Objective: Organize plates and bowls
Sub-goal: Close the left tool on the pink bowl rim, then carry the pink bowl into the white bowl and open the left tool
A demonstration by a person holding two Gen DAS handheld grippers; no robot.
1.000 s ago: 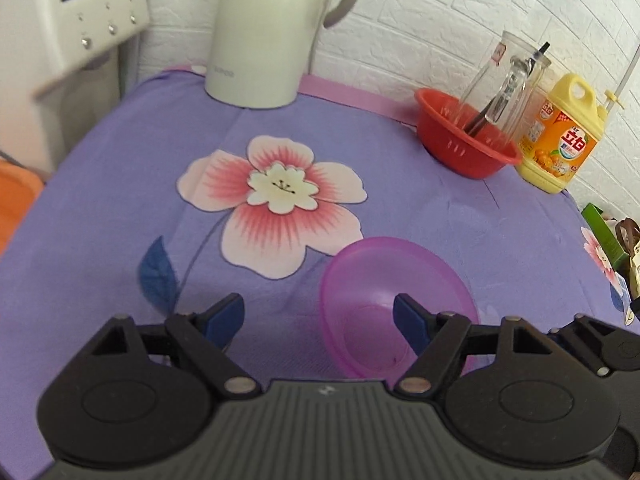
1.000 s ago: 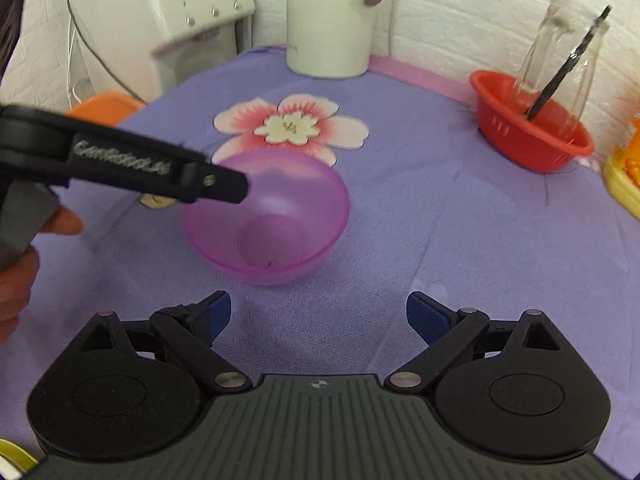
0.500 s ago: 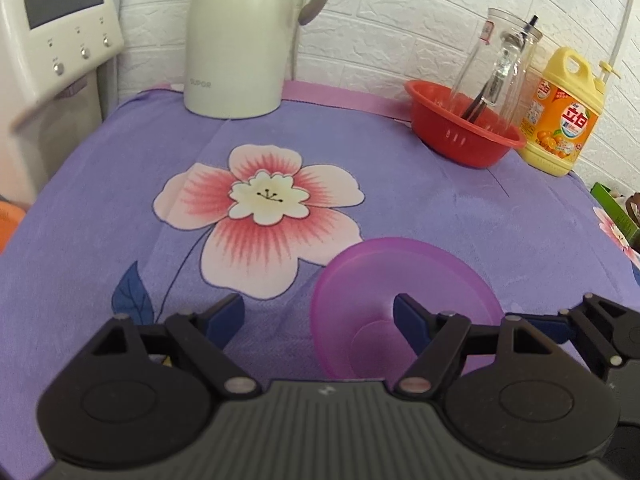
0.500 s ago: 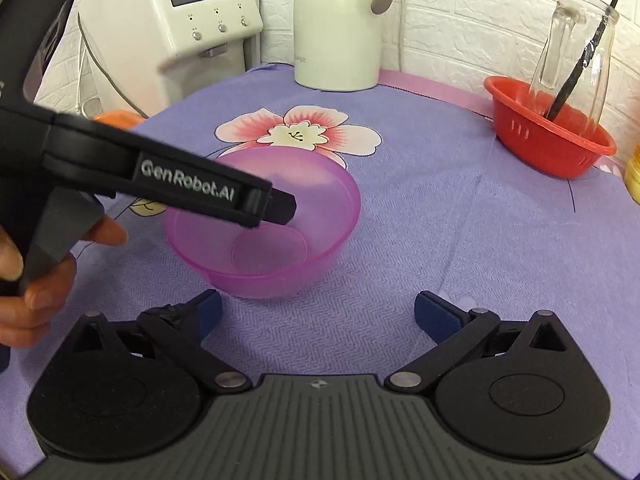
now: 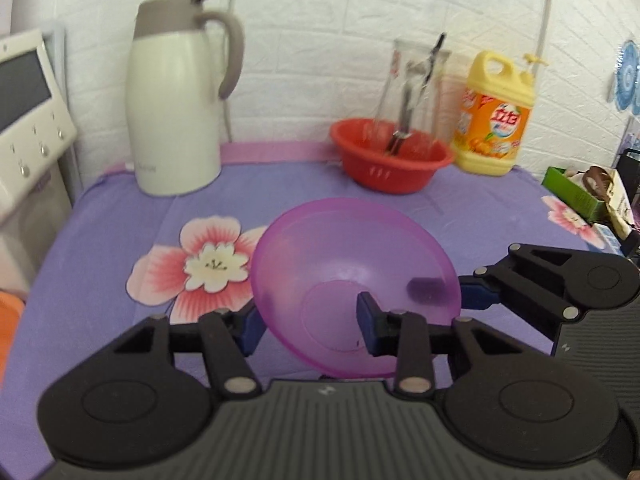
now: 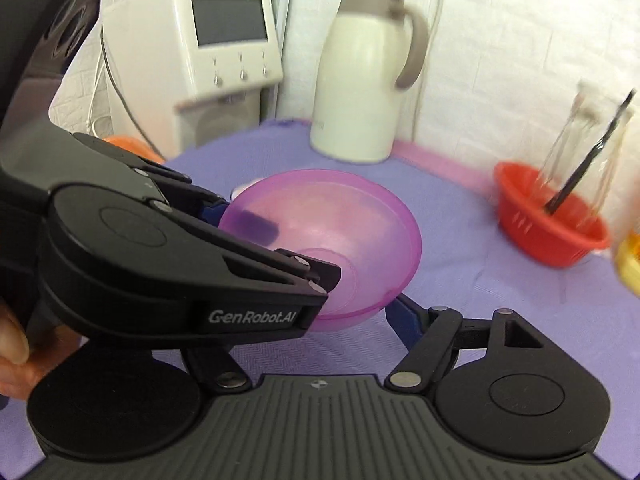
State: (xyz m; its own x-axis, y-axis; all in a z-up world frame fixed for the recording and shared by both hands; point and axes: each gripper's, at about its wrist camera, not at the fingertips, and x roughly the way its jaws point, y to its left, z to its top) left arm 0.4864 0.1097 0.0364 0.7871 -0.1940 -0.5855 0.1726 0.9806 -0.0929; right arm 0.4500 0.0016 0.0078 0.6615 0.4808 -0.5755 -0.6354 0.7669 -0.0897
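A translucent pink-purple plastic bowl (image 5: 352, 280) is tilted and lifted off the purple flowered tablecloth (image 5: 120, 220). My left gripper (image 5: 308, 326) is shut on its near rim, one finger inside the bowl and one outside. In the right wrist view the same bowl (image 6: 340, 224) is held by the left gripper from the left. My right gripper (image 6: 360, 312) sits just below and in front of the bowl; its right finger (image 6: 404, 316) touches the bowl's underside and its left finger is hidden behind the left gripper.
A white thermos jug (image 5: 176, 108) stands at the back. A red colander (image 5: 392, 156) holds a glass jar with a utensil. A yellow detergent bottle (image 5: 496, 116) is at the back right. A white appliance (image 6: 200, 52) stands at the left. Boxes (image 5: 584, 196) lie at the right edge.
The left gripper has closed on the bowl's rim and lifted and tilted it. Both grippers have dropped to a lower viewing angle, and the right gripper has come up under the bowl.
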